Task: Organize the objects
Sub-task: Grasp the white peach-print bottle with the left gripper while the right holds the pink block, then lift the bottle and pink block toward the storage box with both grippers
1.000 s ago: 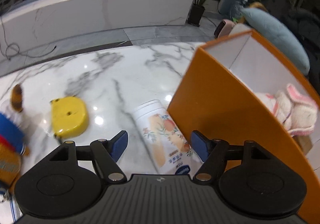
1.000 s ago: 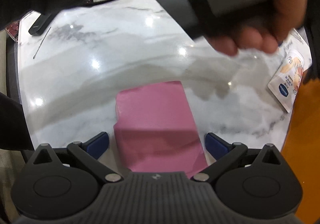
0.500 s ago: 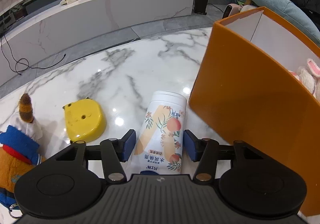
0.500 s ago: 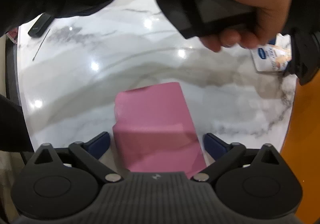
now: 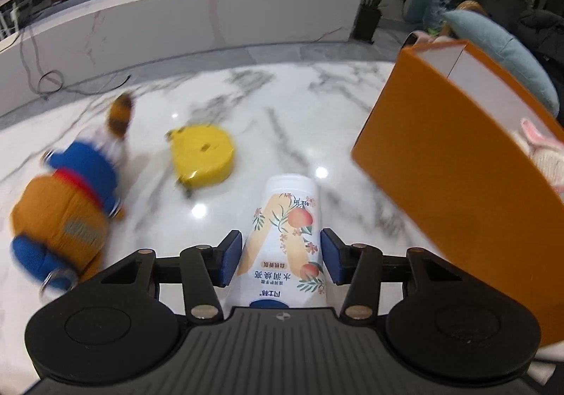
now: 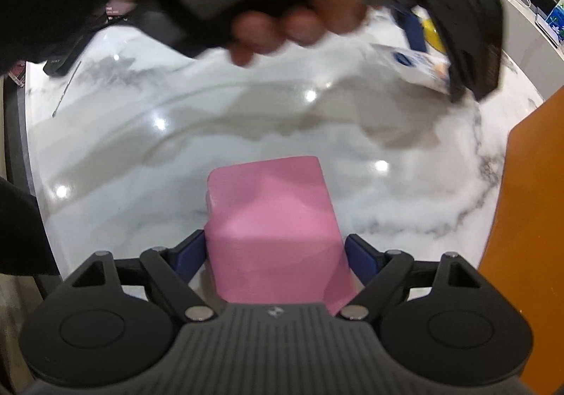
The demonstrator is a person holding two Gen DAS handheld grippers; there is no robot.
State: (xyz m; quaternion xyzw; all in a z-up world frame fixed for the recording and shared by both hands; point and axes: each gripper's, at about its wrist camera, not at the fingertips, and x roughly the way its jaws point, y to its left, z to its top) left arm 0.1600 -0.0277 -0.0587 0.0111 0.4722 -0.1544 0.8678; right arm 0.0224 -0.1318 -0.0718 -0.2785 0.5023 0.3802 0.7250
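Note:
In the left wrist view my left gripper (image 5: 281, 259) is shut on a white tube with peach print (image 5: 287, 239), held off the marble table (image 5: 246, 105). The tube and the left gripper also show in the right wrist view (image 6: 423, 68), blurred, under the person's hand. In the right wrist view my right gripper (image 6: 275, 254) has its blue pads against both sides of a pink box (image 6: 271, 222). An orange box (image 5: 458, 183) with a pink-and-white plush inside (image 5: 543, 155) stands at the right.
A yellow round toy (image 5: 202, 157) and an orange-and-blue plush doll (image 5: 67, 211) lie on the table at left. The orange box's wall also shows in the right wrist view (image 6: 528, 218). A black remote (image 6: 63, 60) lies at the far left edge.
My left gripper closed around the white tube and lifted it, swinging so the plush doll came into view. My right gripper narrowed from wide open onto the pink box.

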